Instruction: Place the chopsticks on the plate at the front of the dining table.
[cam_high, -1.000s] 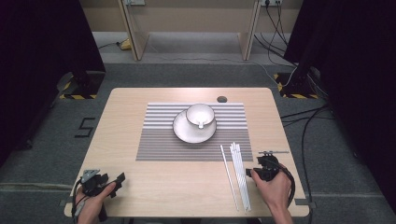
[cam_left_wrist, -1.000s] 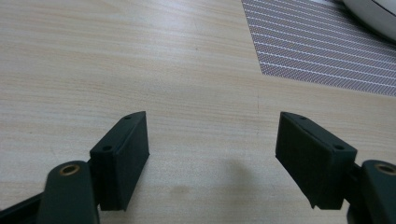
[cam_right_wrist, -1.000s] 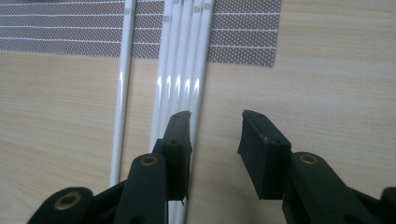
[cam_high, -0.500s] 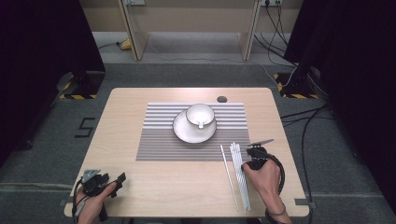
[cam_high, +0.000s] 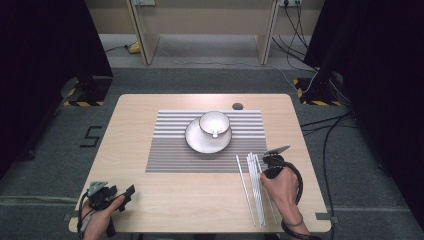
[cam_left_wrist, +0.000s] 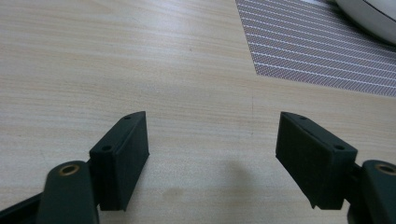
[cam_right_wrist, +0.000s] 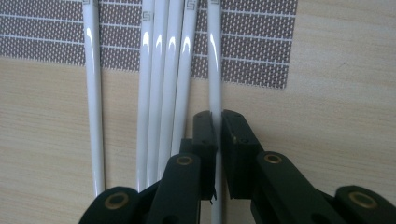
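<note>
Pale wood grain runs across the table (cam_high: 165, 195), a smooth laminate top with rounded corners standing on grey carpet, dark curtains at both sides. At its middle lies a woven placemat (cam_high: 170, 155), striped grey and white, its mesh weave plain in the left gripper view (cam_left_wrist: 322, 56). On the mat sits a round white saucer (cam_high: 197, 142) with a glossy white cup (cam_high: 215, 122) resting on its far edge. Near the table's far rim I see a small dark round disc (cam_high: 237, 106). At my right, a loose row of slim white chopsticks (cam_high: 255, 187) lies lengthwise, glossy and round in section, their far tips reaching over the mat's near right corner. In the right gripper view I count five of them, four (cam_right_wrist: 159, 93) off to the left and one chopstick (cam_right_wrist: 215, 70) at the right of the row. My right gripper (cam_right_wrist: 218, 123) has just been closing, and its flat matte black pads now pinch that outermost chopstick between them, low on the wood. The high view shows the same gripper (cam_high: 267, 162) at the sticks' far ends, beside the mat's corner. My left gripper (cam_left_wrist: 212, 144) rests at the near left of the table, its blocky black jaws spread wide over bare wood, nothing between them; from above it (cam_high: 125, 195) sits well apart from the mat.
</note>
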